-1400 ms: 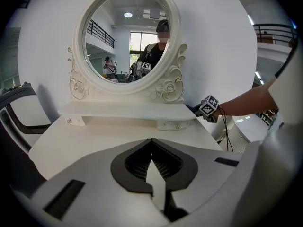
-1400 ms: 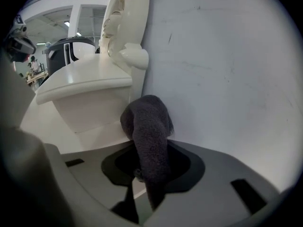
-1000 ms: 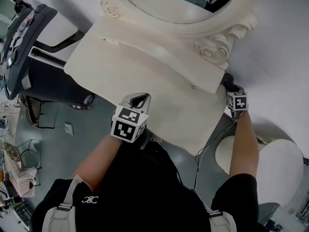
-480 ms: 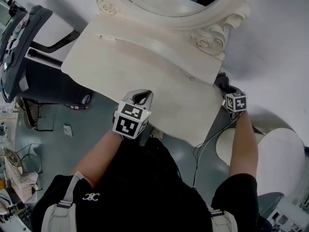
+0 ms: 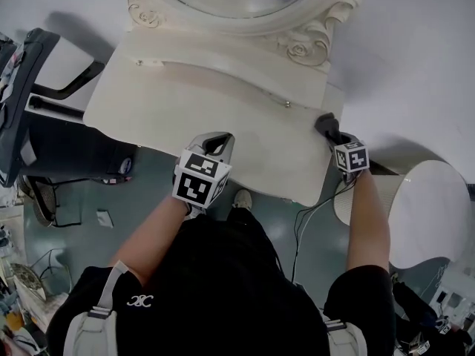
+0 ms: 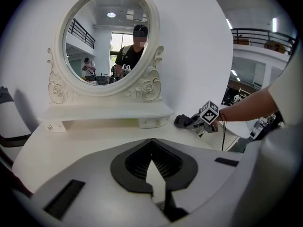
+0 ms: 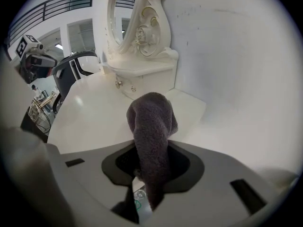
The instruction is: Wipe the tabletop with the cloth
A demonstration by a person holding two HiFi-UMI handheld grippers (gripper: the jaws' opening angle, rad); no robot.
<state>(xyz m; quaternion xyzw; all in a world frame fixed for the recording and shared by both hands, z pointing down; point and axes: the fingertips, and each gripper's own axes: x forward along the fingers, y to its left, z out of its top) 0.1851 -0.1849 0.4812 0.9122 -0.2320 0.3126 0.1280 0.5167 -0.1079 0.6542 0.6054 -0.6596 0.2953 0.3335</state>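
White table [image 5: 223, 124] fills my screen. A second ago my right tongs [image 5: 331, 131] were off its side. Now they have come in over the 3 o'clock corner, clenched on the grey cloth [image 7: 151, 122], which looks to rest on the top there. I think wiping can start. My left tongs [image 5: 215, 141] wait at the 6 o'clock edge, squeezed together, holding nothing. The little drawer shelf [image 6: 102, 121] at 12 o'clock is closed, so I can't see inside.
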